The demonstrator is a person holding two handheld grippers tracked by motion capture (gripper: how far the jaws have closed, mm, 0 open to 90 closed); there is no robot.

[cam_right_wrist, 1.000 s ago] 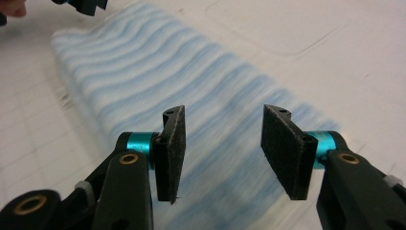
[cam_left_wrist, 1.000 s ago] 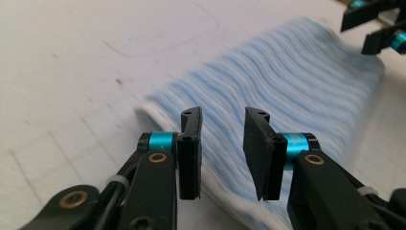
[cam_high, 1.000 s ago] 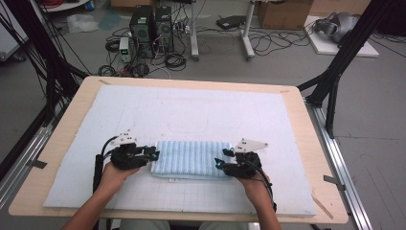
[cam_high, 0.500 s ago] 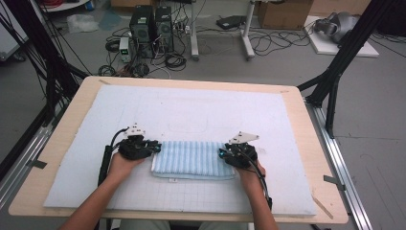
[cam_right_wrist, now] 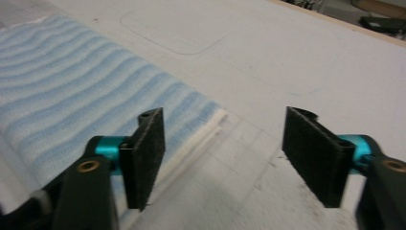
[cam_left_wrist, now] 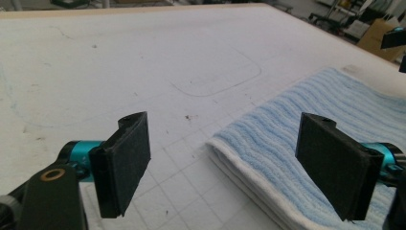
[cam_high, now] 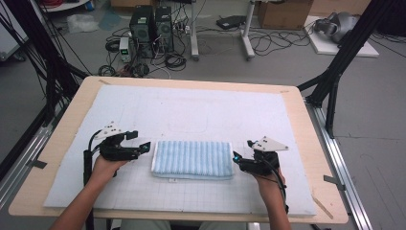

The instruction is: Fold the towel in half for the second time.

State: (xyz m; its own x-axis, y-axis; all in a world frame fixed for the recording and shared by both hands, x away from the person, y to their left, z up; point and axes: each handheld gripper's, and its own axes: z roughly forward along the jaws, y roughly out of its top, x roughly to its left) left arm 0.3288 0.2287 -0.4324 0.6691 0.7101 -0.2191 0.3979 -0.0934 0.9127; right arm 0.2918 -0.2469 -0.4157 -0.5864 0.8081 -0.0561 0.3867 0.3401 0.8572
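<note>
While the folded light-blue striped terry towel (cam_high: 192,159) is lying flat on the white gridded mat (cam_high: 182,115), both grippers are flanking it with nothing between their jaws.
Resting toward the near middle of the mat, the towel is showing its white hem along the near edge. The left gripper (cam_high: 145,147) is sitting just off its left end and the right gripper (cam_high: 234,160) just off its right end, jaws spread, having just been opening. The mat is covering the pale wooden worktop (cam_high: 313,158).

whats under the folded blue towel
The folded blue towel lies flat on the white gridded mat, which covers the wooden table. Anything between its layers is hidden.
</note>
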